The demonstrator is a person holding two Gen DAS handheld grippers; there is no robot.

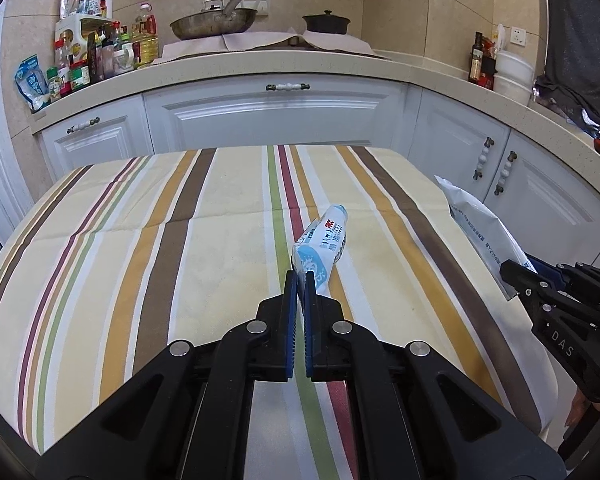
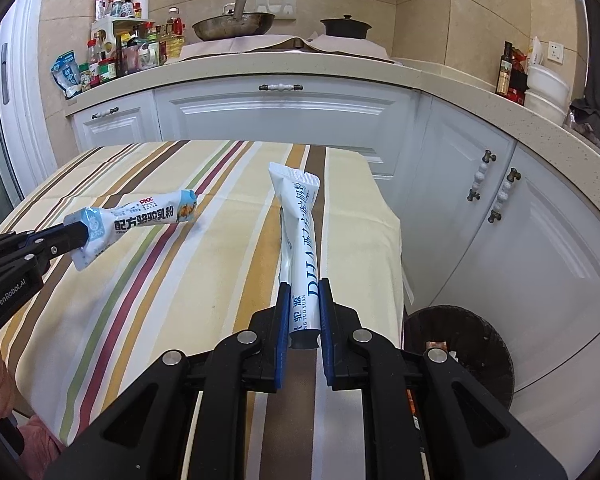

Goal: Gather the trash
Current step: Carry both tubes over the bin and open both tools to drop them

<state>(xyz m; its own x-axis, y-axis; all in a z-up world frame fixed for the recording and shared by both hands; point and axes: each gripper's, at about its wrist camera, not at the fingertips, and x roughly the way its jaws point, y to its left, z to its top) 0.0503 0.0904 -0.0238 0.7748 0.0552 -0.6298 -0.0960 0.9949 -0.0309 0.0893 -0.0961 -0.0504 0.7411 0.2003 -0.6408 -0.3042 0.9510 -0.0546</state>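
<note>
My left gripper (image 1: 299, 280) is shut on a blue-and-white sachet (image 1: 322, 246) and holds it above the striped tablecloth (image 1: 140, 240). It also shows in the right wrist view (image 2: 78, 240), with the sachet (image 2: 140, 216) pointing right. My right gripper (image 2: 305, 292) is shut on a long white sachet (image 2: 298, 224) with blue print, held above the table's right part. In the left wrist view that gripper (image 1: 512, 280) is at the right edge with the white sachet (image 1: 476, 224) sticking out.
A dark round bin (image 2: 460, 352) stands on the floor right of the table. White cabinets (image 1: 276, 120) and a counter with bottles (image 1: 100, 52), a wok (image 1: 214, 22) and a pot (image 1: 326, 22) run behind and to the right.
</note>
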